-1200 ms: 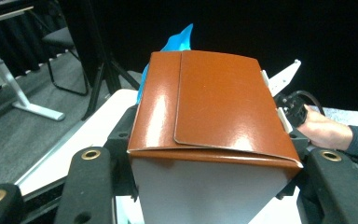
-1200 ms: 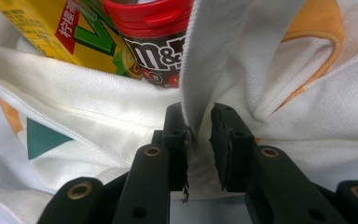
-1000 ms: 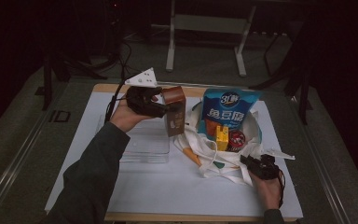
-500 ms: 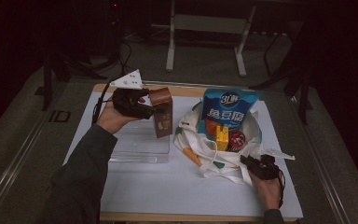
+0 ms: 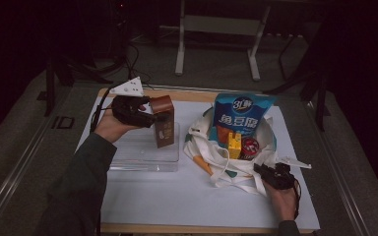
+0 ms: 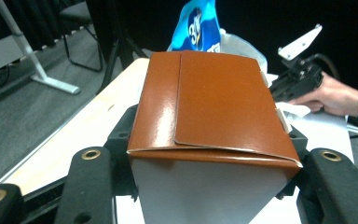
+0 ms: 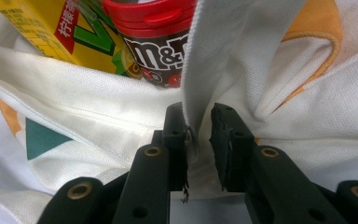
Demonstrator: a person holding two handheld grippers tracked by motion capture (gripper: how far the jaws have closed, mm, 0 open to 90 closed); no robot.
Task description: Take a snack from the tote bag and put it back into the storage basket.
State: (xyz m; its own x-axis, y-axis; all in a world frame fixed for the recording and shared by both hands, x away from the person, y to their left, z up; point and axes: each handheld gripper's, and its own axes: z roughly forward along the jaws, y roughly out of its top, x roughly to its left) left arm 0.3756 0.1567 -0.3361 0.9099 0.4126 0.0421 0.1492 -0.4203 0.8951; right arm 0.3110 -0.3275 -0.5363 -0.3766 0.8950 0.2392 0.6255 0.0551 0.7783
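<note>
Brown-topped carton [image 5: 164, 128], stiff-walled, glossy and probably slippery, hung over the clear tray [image 5: 145, 152] at the table's 10 o'clock, left claw [image 5: 150, 115] clamped across its sides; right claw [image 5: 266, 172], nearly closed, pinched the soft bag [image 5: 202, 147] hem.

Wooden tabletop [image 5: 197, 93] under a white sheet [image 5: 177, 196]. On the sheet: clear tray [image 5: 142, 160] at left, white tote bag [image 5: 216, 162] at right, just beside it.
</note>
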